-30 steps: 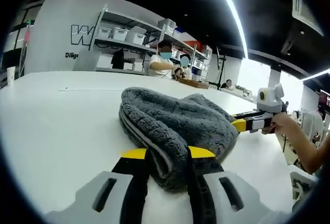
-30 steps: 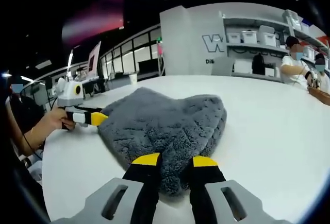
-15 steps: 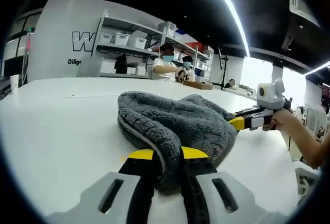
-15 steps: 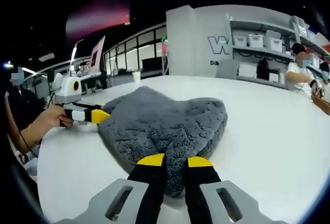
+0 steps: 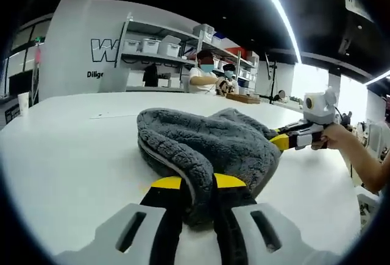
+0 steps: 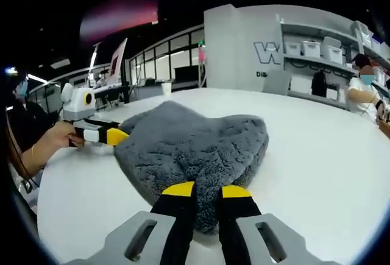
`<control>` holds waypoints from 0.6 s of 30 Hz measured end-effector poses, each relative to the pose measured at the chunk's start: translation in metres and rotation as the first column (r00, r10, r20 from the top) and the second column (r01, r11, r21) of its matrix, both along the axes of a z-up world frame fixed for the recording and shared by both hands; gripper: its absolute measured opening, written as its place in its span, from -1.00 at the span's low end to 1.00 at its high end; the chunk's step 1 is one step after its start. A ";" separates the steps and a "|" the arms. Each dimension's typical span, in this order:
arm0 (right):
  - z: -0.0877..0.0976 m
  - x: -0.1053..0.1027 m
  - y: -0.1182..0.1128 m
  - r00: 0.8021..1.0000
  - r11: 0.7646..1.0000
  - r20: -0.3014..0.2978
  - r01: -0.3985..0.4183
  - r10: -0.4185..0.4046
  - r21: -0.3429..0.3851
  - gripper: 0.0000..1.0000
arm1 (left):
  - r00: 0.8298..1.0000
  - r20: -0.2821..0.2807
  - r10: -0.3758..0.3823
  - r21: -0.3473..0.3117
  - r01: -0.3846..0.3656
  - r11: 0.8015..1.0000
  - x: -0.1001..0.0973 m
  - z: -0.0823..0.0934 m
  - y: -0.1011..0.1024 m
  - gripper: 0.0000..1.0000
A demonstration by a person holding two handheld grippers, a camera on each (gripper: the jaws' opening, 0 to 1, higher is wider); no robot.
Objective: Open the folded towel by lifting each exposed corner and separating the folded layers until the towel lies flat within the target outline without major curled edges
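Here, in the left gripper view, the left gripper [image 5: 198, 183] is rising from 6 o'clock, its yellow-tipped jaws nearly together and pinching the near edge of the gray towel [image 5: 207, 143]. The towel is lying bunched and folded at the centre of the white table [image 5: 67, 149]. At 3 o'clock, the right gripper [image 5: 286, 141] is meeting the towel's far edge, a hand [image 5: 332, 136] holding it. In the right gripper view, the right gripper [image 6: 207, 190] is likewise squeezing a fold of the towel [image 6: 195, 146] between almost closed jaws. At 9 o'clock, the left gripper [image 6: 116, 136] is touching the towel's opposite edge.
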State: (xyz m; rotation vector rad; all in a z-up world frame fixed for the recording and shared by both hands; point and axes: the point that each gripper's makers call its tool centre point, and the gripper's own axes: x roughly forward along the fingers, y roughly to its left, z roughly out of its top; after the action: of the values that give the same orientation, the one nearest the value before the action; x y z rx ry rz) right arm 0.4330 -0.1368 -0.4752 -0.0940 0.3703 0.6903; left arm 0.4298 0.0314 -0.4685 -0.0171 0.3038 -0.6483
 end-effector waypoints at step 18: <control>-0.002 0.046 0.018 1.000 0.998 -0.028 -0.013 0.012 -0.067 -0.87 | 0.999 -0.002 -0.039 0.138 0.038 0.990 0.042 -0.002 0.014 -0.73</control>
State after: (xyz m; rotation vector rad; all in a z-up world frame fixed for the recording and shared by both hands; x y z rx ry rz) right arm 0.4789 -0.1187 -0.4770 -0.1512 0.4200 0.6921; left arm 0.4715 0.0452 -0.4705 0.1216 0.3485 -0.6644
